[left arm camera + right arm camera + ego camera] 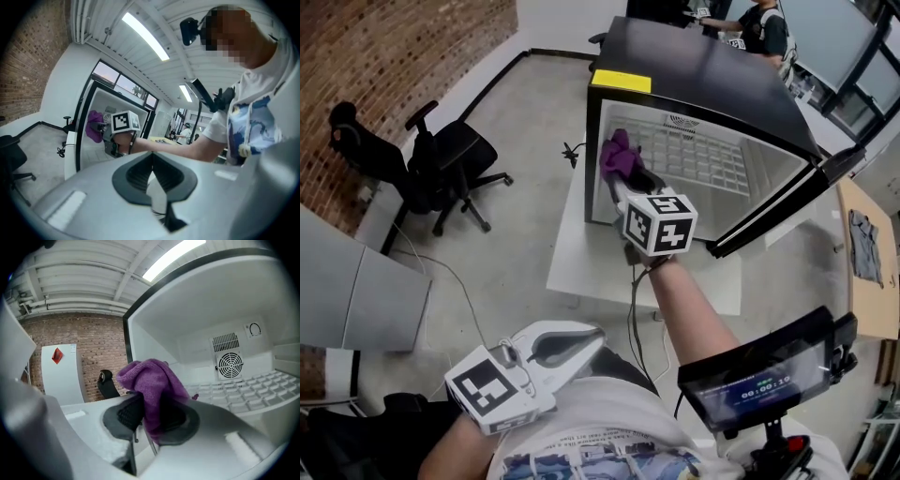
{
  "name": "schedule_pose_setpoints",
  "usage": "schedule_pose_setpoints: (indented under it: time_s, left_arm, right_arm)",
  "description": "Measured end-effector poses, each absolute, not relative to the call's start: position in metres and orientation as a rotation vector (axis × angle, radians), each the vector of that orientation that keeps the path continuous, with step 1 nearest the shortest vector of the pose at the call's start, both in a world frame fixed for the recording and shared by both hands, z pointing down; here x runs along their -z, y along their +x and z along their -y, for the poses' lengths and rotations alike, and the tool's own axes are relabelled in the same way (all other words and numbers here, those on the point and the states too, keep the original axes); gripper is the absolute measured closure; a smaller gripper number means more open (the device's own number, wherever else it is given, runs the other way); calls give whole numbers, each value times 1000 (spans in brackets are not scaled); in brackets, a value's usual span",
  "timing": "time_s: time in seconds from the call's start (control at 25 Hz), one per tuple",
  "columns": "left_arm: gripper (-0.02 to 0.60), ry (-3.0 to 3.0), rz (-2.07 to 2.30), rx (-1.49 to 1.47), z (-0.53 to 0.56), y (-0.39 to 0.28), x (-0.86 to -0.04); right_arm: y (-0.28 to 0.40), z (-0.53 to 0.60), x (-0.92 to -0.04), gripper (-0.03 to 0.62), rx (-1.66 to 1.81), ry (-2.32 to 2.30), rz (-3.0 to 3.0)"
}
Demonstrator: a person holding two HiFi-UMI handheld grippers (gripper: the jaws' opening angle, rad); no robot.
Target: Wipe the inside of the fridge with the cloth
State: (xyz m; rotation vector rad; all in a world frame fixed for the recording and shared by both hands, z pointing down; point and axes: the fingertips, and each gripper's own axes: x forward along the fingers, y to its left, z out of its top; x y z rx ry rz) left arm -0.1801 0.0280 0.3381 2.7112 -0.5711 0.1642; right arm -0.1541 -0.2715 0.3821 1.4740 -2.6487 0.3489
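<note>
Purple fuzzy cloth (152, 383) bunched in right gripper (150, 416)'s clamped jaws at black fridge (694, 66)'s left front edge, nr gridded white shelf (705, 159); left gripper (152, 176) jaws pressed together, empty.

Head view: bright, even indoor light, sharp throughout. Shadows are soft, seen under the office chair (455, 155) and beside the fridge (703, 66), whose black top carries a pale sheen while its white lining reads close to overexposed. Both gripper views show strong fisheye bending and dark, vignetted corners. Left gripper view: the ceiling light strips (144, 35) blow out to pure white; the left gripper (152, 161), close to the lens, is soft and smeared, the background moderately clear. Right gripper view: one strip light (171, 258) glares at the top; the right gripper (157, 420) is blurred, the cloth (152, 380) fairly crisp and shaded in its lower folds.
</note>
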Motion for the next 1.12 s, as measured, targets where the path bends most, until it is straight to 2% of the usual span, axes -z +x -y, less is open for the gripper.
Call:
schedule_pose_setpoints:
  time_s: [0.36,0.76,1.12]
  left_arm:
    - [575,2749,533,-196,-41,-174,-339]
    - [575,2804,377,-214,-68,-148,-349]
    - [575,2788,368,-253,-58,-146,-351]
  right_arm:
    - [-112,198,-382,513,-328,1556,2617]
    - [3,135,-433,513,-348,1913,2309]
    - [83,144,-470,513,-360,2256,2009]
